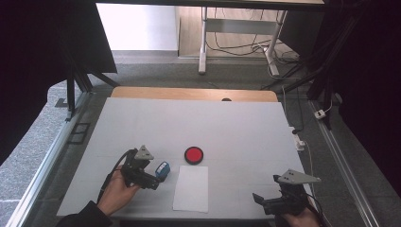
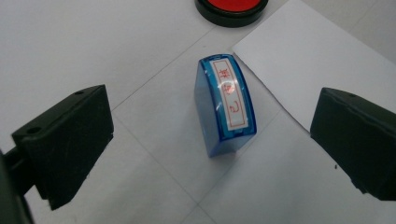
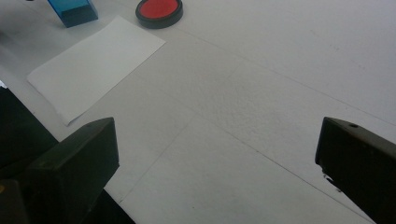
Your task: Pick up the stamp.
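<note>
A blue translucent stamp (image 1: 162,170) with a white label in red characters lies on the table just left of a white paper sheet (image 1: 191,188). A round red ink pad (image 1: 194,155) in a black rim sits beyond the sheet's top edge. My left gripper (image 1: 153,174) is open, and the stamp (image 2: 226,105) lies between its wide-apart jaws without touching either. My left gripper (image 2: 212,140) shows the ink pad (image 2: 232,7) and the sheet (image 2: 308,70) behind the stamp. My right gripper (image 1: 267,190) stands open over bare table at the front right, holding nothing.
The right gripper (image 3: 215,163) view has the stamp (image 3: 72,11), ink pad (image 3: 159,11) and sheet (image 3: 95,65) far off at upper left. The white table cover (image 1: 236,127) ends at a wooden strip at the back. Cables and desk legs stand on the floor beyond.
</note>
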Motion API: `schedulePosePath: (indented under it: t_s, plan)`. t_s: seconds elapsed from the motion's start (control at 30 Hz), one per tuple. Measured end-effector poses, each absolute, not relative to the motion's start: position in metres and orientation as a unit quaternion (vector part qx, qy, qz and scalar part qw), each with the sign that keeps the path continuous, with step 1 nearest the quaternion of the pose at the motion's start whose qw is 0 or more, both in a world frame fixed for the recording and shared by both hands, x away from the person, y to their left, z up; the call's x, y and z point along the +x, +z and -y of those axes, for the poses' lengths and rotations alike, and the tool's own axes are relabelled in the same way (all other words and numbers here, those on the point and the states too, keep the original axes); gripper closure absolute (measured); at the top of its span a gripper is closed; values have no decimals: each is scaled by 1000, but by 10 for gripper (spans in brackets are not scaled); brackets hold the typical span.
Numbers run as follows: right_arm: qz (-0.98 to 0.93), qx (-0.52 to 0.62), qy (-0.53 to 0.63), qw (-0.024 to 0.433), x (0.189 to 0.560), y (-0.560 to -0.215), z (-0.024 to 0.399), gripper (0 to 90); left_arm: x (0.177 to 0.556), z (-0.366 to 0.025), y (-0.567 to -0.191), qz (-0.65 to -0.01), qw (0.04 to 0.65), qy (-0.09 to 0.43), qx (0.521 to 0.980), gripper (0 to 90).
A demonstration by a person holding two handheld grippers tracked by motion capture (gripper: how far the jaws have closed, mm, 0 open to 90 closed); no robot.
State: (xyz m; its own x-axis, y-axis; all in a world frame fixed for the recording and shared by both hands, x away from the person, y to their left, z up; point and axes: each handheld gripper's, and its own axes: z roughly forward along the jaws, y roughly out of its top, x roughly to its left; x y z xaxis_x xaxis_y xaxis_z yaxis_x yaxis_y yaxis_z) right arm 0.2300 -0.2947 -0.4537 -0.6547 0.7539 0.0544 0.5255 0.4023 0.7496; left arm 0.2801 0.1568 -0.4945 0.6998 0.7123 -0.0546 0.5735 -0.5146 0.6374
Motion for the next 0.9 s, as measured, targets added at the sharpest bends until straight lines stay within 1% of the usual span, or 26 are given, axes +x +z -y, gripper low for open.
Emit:
schedulePosePath:
  t_s: [0.23,0.27,0.3,0.33,0.4,0.43,0.47,0.53,0.57,0.6,0.67,0.77,0.83,0.87,0.9]
  plan:
    - [-825,387,383,148,230,-454,294,0,287,-148,-497,-356,305,106,877,0]
    - [-826,387,383,148,230,-454,294,0,287,-148,-498,-357,303,108,877,9]
    - [-826,387,383,147,230,-454,294,0,288,-148,-498,-356,301,108,878,40]
    - [-826,387,383,147,230,-454,294,0,289,-148,-498,-355,298,108,879,40]
    - [-826,387,383,147,230,-454,294,0,290,-147,-499,-357,296,109,879,94]
    - [-826,386,383,147,230,-454,294,0,290,-148,-499,-355,297,106,880,171]
    - [-826,386,383,147,230,-454,294,0,290,-148,-498,-352,297,106,881,171]
    - [-827,385,382,147,230,-454,294,0,290,-146,-497,-348,293,112,884,273]
    - [-827,385,382,147,230,-454,294,0,290,-146,-497,-348,293,112,884,310]
    - [-827,385,382,148,230,-454,294,0,289,-146,-497,-348,293,113,883,328]
    - [-827,385,382,148,230,-454,294,0,290,-146,-496,-350,293,109,883,403]
    - [-828,383,381,148,230,-454,294,0,290,-146,-496,-355,292,104,882,479]
    - [-829,383,380,148,230,-454,294,0,291,-146,-495,-357,295,100,881,495]
    - [-829,383,380,148,230,-454,294,0,291,-146,-495,-357,297,95,881,527]
    - [-829,382,380,148,230,-454,294,0,291,-146,-494,-357,297,95,881,539]
